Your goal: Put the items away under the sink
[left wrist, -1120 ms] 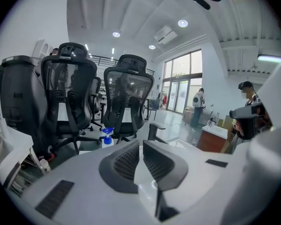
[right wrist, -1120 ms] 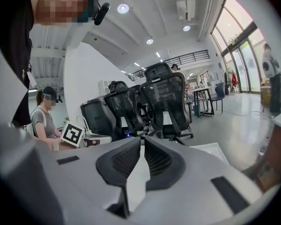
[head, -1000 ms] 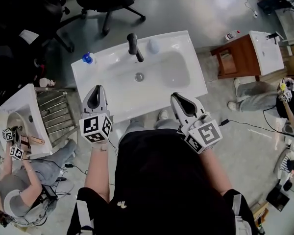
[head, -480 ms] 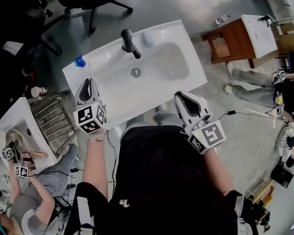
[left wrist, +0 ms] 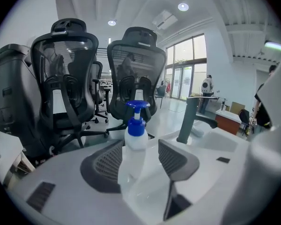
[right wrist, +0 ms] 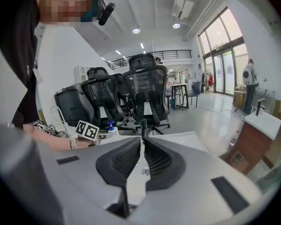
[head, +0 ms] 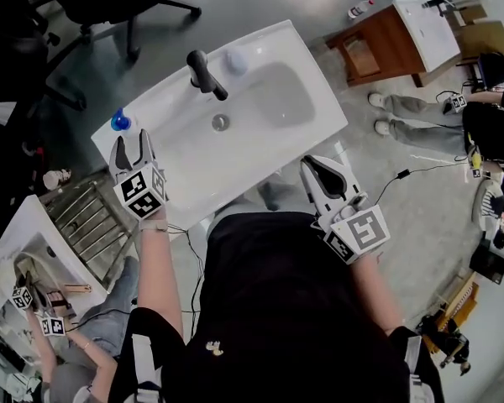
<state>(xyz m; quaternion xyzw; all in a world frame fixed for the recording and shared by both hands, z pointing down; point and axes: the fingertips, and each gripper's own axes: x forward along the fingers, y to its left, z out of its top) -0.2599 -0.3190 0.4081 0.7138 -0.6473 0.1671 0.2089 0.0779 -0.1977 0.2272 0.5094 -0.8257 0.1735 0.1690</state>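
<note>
1. Head view: the person stands at the near edge of the white sink [head: 265, 149], both forearms stretched forward.
   - The left gripper [head: 130, 145] reaches to the sink's back left corner, its marker cube facing up. Its jaws point at the blue-capped pump bottle [head: 120, 122], which stands on the rim there.
   - The right gripper [head: 317, 168] hangs off the sink's near right edge, held lower and nearer the body, well apart from the bottle.
   - A dark faucet [head: 203, 70] rises behind the basin.

2. Left gripper view: this one shows what the top-down angle cannot.
   - The left gripper [left wrist: 140, 146] has its jaws spread wide, and the pump bottle [left wrist: 136, 130] stands upright between them.
   - A gap shows on the right side of the bottle; whether the left pad touches it is unclear.
   - The faucet [left wrist: 187, 121] stands to the right, and office chairs [left wrist: 68, 69] stand behind.

3. Right gripper view: the right gripper [right wrist: 142, 142] has its jaws drawn together to a thin slit with nothing between them.
   - Beyond them lies the sink [right wrist: 187, 137].
   - Far left, the other gripper's marker cube [right wrist: 87, 129] sits beside the pump bottle [right wrist: 111, 127].
</note>
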